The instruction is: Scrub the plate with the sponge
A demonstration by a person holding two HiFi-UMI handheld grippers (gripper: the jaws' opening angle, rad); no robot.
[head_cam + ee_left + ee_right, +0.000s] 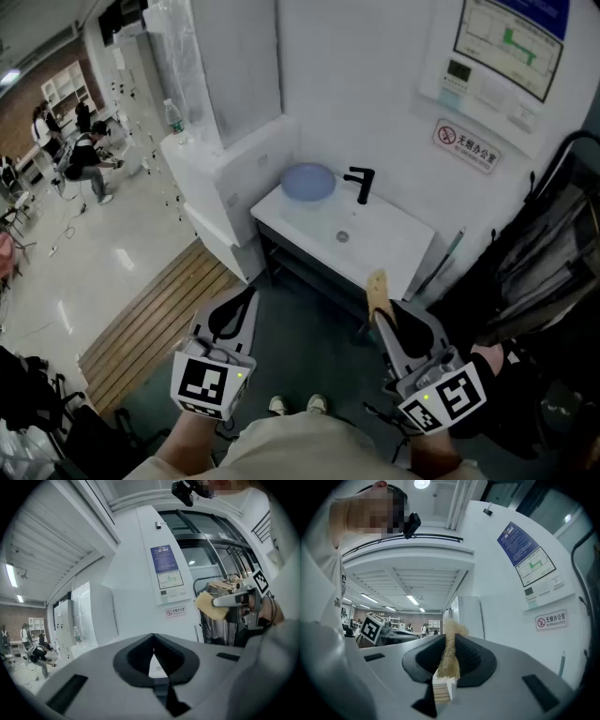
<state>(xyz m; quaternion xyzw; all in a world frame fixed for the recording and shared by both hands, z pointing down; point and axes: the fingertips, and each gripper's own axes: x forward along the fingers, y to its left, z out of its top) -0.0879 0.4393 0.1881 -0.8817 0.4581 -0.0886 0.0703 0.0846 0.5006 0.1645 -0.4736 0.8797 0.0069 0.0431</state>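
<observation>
A pale blue plate rests on the back left corner of the white sink, well ahead of both grippers. My right gripper is shut on a yellowish fibrous sponge, which sticks out past the fingertips. In the right gripper view the sponge stands edge-on between the pressed jaws of the right gripper. My left gripper is held level with it to the left, shut and empty. Its jaws meet with nothing between them in the left gripper view, where the sponge shows at the right.
A black faucet stands at the back of the sink beside the plate. White cabinets adjoin the sink on the left, and a wooden slat mat lies on the floor below. Dark hanging gear crowds the right. People sit far left.
</observation>
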